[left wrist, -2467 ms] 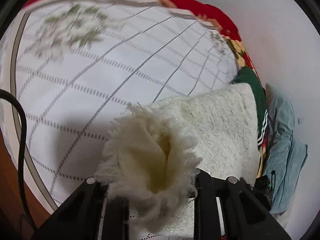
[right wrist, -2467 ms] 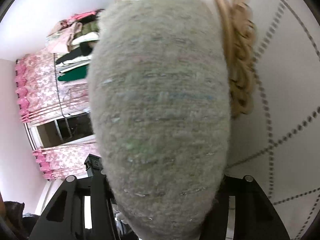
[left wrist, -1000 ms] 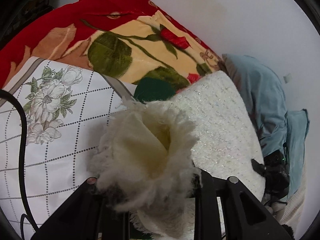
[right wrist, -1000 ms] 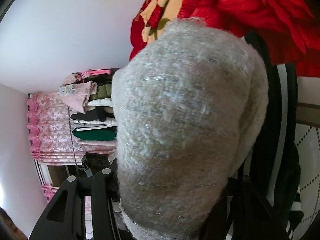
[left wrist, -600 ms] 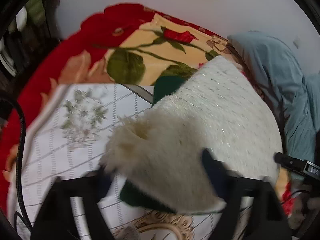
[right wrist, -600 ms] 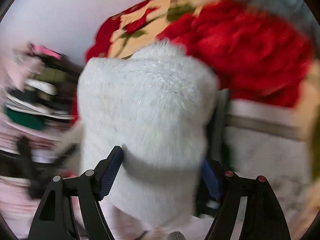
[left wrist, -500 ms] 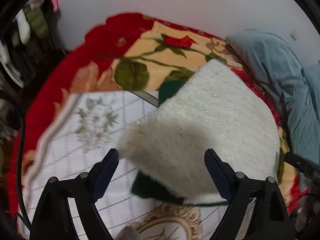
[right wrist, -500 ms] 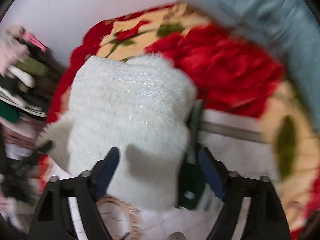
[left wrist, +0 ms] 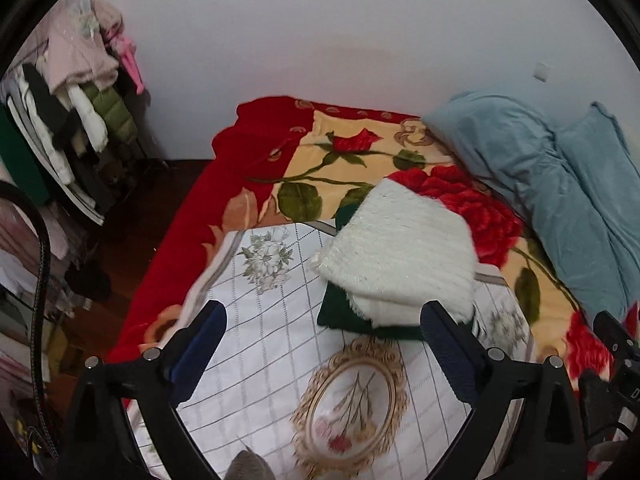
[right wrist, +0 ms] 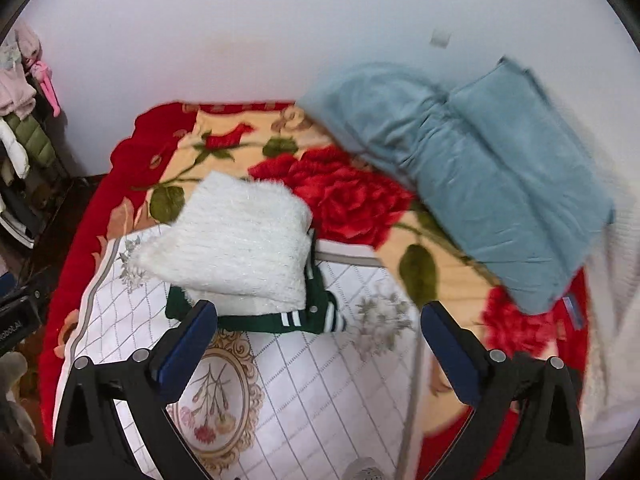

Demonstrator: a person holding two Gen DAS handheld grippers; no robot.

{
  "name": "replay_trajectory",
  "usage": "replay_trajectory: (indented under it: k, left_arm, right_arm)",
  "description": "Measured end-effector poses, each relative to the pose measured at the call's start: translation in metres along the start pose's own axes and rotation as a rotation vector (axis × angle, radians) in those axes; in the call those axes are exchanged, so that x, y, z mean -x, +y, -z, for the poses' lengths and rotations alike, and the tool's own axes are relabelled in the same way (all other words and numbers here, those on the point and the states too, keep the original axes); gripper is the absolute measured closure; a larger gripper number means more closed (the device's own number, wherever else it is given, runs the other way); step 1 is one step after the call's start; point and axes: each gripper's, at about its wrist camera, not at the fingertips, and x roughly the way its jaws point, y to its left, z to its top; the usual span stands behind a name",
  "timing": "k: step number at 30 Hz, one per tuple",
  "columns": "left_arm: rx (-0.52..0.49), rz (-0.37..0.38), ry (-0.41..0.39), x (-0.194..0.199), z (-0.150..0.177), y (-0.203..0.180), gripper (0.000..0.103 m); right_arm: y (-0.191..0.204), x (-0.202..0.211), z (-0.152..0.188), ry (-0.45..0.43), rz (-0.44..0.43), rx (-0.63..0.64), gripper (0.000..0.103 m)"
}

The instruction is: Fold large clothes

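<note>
Count so far: one white sweater [left wrist: 400, 256], one green garment [right wrist: 304, 316] underneath, one rose blanket [left wrist: 320, 160], two blue pillows [right wrist: 480, 168].

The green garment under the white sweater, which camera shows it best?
The right wrist view: the green garment shows its whole near edge, with white stripes and snaps, below the white sweater. The left wrist view shows only plain dark green slivers around the sweater.
</note>
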Motion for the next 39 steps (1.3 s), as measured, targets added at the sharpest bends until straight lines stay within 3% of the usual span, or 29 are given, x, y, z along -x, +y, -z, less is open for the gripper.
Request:
replay_trajectory:
  k: [7, 17, 29, 39]
  left_arm:
    - [-0.085, 0.040, -0.048, 0.115, 0.017, 0.001, 0.004]
    - [-0.054, 0.059, -0.156, 0.229, 0.047, 0.019, 0.004]
    - [-0.037, 0.066, -0.210, 0.291, 0.073, 0.024, 0.004]
    - [-0.014, 0.053, -0.252, 0.317, 0.088, 0.036, 0.004]
  right_arm:
    - [0.000, 0.145, 0.018, -0.057, 0.025, -0.045, 0.000]
    - [-0.001, 0.297, 0.058, -0.163, 0.049, -0.035, 0.000]
    - [-0.010, 0.408, 0.094, -0.244, 0.061, -0.036, 0.000]
    - [-0.015, 0.446, 0.110, -0.289, 0.065, -0.027, 0.000]
